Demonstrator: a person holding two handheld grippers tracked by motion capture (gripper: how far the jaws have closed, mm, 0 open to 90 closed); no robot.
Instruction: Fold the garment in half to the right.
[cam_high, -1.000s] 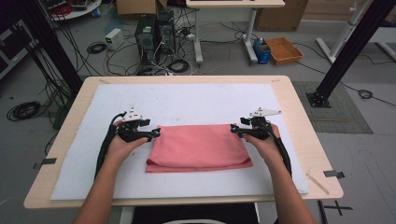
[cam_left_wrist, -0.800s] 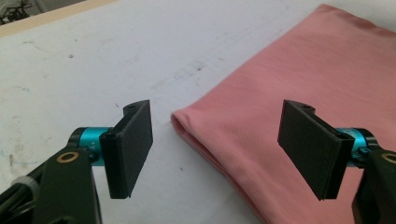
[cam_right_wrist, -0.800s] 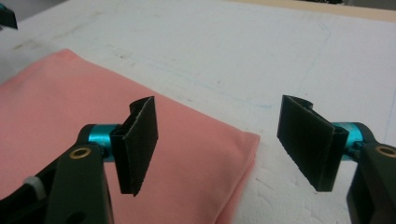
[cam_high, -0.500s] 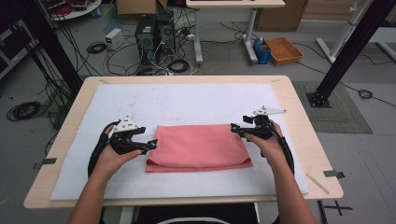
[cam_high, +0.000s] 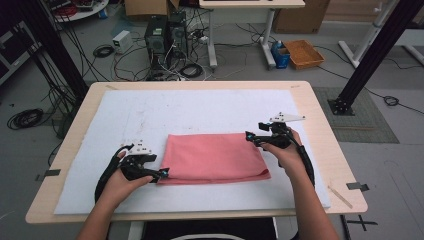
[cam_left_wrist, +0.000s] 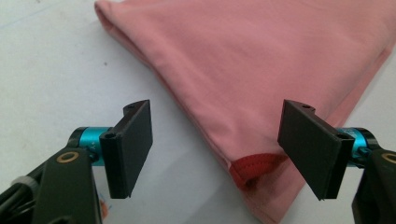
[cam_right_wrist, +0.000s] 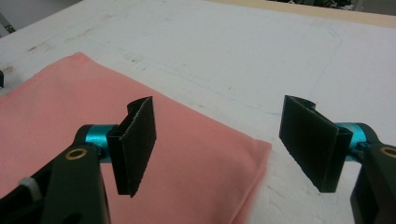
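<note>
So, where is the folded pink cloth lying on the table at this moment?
In the high view the folded pink cloth lies on the white mat, toward the table's near edge, between the left gripper at its near-left corner and the right gripper at its far-right corner.

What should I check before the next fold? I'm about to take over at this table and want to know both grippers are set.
1. Pink cloth lies folded flat on the white mat: ok.
2. Left gripper jaws open: ok.
3. Left gripper lined up on the cloth's near corner, with the red-stitched hem between the jaws: ok, though the pads do not press on it yet.
4. Right gripper jaws open, having just been opening: ok.
5. Right gripper over the cloth's far right corner, nothing pinched: ok.
6. Whether all the cloth's layers will be caught at each corner: cannot tell.
</note>
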